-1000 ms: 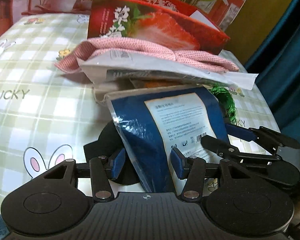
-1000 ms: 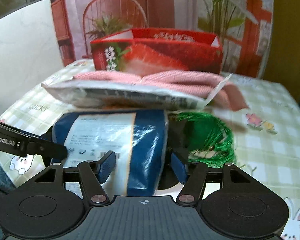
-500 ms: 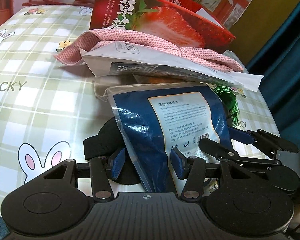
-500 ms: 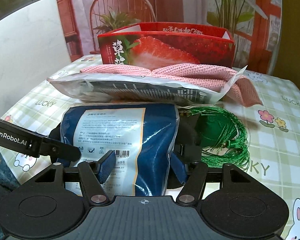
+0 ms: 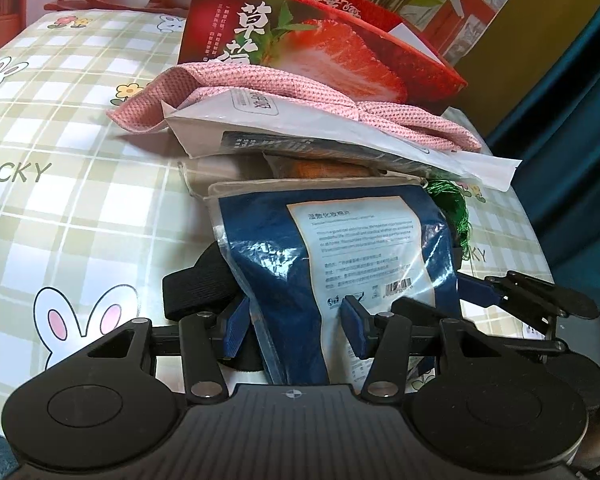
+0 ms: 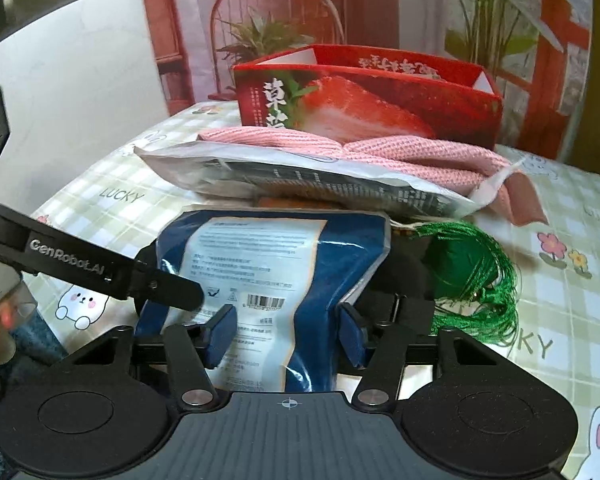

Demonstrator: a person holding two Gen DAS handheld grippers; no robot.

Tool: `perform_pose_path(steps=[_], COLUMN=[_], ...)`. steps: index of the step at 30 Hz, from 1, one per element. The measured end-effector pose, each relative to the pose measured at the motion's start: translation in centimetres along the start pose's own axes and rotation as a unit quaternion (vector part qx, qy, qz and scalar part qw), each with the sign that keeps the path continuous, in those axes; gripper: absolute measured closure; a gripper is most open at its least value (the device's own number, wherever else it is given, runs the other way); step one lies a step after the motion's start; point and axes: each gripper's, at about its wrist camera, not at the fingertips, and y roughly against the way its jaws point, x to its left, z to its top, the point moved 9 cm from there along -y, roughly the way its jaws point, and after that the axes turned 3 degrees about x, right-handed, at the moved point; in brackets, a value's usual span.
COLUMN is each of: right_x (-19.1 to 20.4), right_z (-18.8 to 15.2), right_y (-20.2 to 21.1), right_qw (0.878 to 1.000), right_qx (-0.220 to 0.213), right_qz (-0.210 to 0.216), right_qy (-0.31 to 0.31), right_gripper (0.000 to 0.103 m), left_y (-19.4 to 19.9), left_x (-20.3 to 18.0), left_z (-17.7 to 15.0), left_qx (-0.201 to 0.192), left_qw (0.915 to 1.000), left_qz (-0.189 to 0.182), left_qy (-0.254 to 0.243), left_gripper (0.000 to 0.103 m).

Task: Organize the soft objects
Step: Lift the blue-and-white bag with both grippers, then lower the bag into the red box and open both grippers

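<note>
Change: right gripper (image 6: 286, 330) jaws have just been closing on the blue packet (image 6: 276, 264); the packet now buckles between them.
Left gripper (image 5: 294, 328): both pads press the packet's near left edge, clamped on it as before.
Blue packet: on the checked tablecloth (image 5: 60, 200), near edge between both grippers, above a black strap (image 5: 192, 288).
Right gripper: pads squeeze the packet's near right part.
Behind: white pouch (image 6: 300, 180), pink knit cloth (image 6: 380, 152), red strawberry box (image 6: 380, 100).
Right of packet: green tassel (image 6: 476, 276).

Home: bunny-print tablecloth (image 5: 80, 184), curtain (image 5: 572, 160).
</note>
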Motion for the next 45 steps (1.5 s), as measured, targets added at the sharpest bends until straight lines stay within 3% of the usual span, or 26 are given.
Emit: perform_pose_path(steps=[6,14,22,27,29,31,35,40,45], right_x=[-0.3,0.3,1.2,1.0,0.7,-0.5,-3.0,-5.9,-7.1], right_z=[0.3,2.7,7.0,12.4,14.7,17.3,21.3,24.1,24.7], right_y=[0.5,3.6,7.7,8.3,8.3,7.9,5.3,1.8,-1.4], right_qw=[1.0,0.998,0.992,0.986,0.982,0.981,0.978,0.975,0.979], right_qx=[-0.011,-0.064,-0.123,-0.158,-0.176,-0.188,-0.207,-0.217,-0.197], right_qz=[0.012,0.022,0.019,-0.01,-0.016,-0.018,-0.027,-0.036,-0.049], right_qy=[-0.008,0.011,0.012,0.054,0.059,0.049,0.015,-0.012,-0.001], right_gripper=[0.071,0.077,0.077,0.077,0.077,0.077,0.077,0.077,0.077], left_y=[0.8,5.9,12.7,13.4,12.9,11.2,7.5,4.2,2.2], left_x=[-0.1,-2.1,-5.0,-6.0,-6.4,-6.7,-6.1,-5.5,-4.7], left_z=[0.6,2.5,6.7,12.0,14.5,17.4,22.1,24.6,26.4], left_qx=[-0.017,-0.107,-0.216,-0.249,-0.264,-0.267,-0.24,-0.21,-0.209], left_qw=[0.9998,0.9931,0.9683,0.9623,0.9576,0.956,0.9648,0.9694,0.9717], left_qz=[0.003,0.0,-0.001,-0.019,-0.024,-0.017,0.004,0.034,0.02], left_qy=[-0.001,-0.049,-0.125,-0.107,-0.113,-0.12,-0.108,-0.123,-0.108], left_gripper=[0.051,0.052,0.05,0.05,0.044,0.044,0.044,0.044,0.045])
